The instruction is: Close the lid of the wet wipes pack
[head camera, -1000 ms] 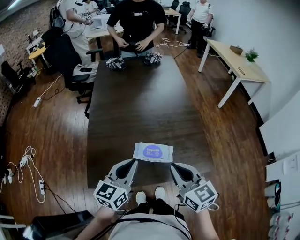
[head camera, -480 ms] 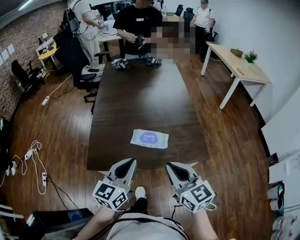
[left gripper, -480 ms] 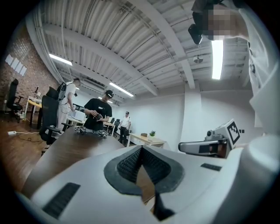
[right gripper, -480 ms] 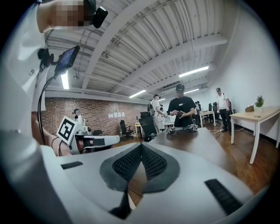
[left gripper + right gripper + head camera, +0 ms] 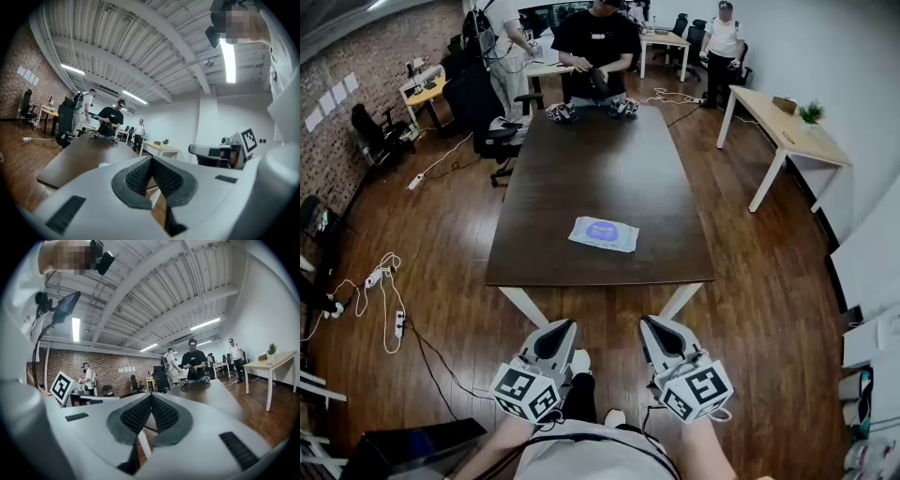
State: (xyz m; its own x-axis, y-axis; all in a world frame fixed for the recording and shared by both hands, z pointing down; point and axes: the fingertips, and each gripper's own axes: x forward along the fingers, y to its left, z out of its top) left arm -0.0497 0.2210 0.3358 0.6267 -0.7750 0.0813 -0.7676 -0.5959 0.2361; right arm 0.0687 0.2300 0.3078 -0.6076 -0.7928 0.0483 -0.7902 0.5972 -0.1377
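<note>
Both hand-held grippers are being held low and level, off the tabletop [image 5: 600, 159], over the floor [image 5: 441, 281] just short of its near edge. The left hand-held gripper [image 5: 563, 328] is being kept closed, pads meeting, nothing between them. The right hand-held gripper [image 5: 652, 324] is likewise being kept closed and empty. The two are being held side by side, a gap between them.

The pack [image 5: 604, 233] is lying flat on the tabletop, well ahead of both hand-held grippers, roughly in line with the gap between them, a little nearer the left one's line. Nothing is touching it. The lid is too small in the head view for open or closed to be told. A person [image 5: 598, 42] is standing at the far end, far beyond the pack.

Step judged: no contact is being made and the lid is not being worked right now, so either the approach is not yet started or the closing is already done. If the lid is open, the next move calls for one hand-held gripper being carried forward over the near edge, lowered onto the flap and pressed down flat, with the other being set against the pack so it is not pushed along.
</note>
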